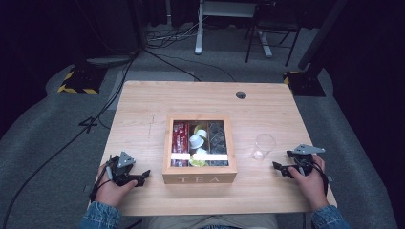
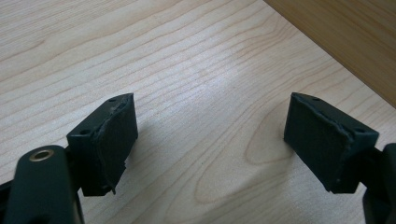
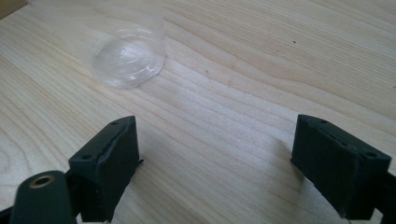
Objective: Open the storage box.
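A wooden tea box [image 1: 199, 178] marked TEA stands in the middle of the table, its compartments holding red sachets, white and green capsules and dark packets. A clear plastic cup [image 1: 263, 146] stands upright to the right of it, and its base [image 3: 127, 56] lies just ahead of my right gripper. My left gripper [image 1: 142, 176] rests on the table left of the box, open, with bare wood between its pads [image 2: 114, 135]. The box's wall [image 2: 345, 32] is at the upper right of the left gripper view. My right gripper [image 1: 280, 168] rests near the cup, open and holding nothing.
A round cable hole [image 1: 240, 94] sits near the table's far edge. Beyond the table are grey carpet, cables, stand bases with yellow-black tape [image 1: 76, 83] and desk legs [image 1: 198, 33].
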A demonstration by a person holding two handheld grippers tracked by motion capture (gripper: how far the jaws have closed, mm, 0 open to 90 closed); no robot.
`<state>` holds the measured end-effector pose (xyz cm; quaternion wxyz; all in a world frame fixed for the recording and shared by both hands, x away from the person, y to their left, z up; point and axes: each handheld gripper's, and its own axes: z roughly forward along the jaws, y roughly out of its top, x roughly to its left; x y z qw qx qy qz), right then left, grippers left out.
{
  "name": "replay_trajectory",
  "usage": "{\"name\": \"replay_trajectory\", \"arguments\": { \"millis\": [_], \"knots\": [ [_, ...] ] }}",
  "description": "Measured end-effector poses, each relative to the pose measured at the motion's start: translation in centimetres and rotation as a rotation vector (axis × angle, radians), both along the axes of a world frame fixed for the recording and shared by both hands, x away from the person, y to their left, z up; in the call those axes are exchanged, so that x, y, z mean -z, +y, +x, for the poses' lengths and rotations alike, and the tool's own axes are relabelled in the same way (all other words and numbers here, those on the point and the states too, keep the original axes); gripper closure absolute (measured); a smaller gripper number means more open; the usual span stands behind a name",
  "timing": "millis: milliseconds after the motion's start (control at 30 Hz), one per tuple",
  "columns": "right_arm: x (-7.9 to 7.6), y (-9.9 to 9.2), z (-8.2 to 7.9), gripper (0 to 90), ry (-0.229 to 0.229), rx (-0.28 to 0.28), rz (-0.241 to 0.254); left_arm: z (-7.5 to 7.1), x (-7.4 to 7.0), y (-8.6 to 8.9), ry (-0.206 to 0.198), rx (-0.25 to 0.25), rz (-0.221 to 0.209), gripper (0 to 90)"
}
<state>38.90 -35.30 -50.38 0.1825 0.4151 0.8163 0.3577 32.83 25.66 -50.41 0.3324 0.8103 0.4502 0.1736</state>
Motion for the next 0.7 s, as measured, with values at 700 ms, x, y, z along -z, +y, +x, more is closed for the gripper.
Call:
{"name": "replay_trajectory", "arguments": {
  "millis": [700],
  "knots": [
    [0.0,0.0,0.0,14.7,0.0,0.001,0.0,-0.7,-2.7,0.0,0.007,0.03,-0.026,25.5]
  ]
}}
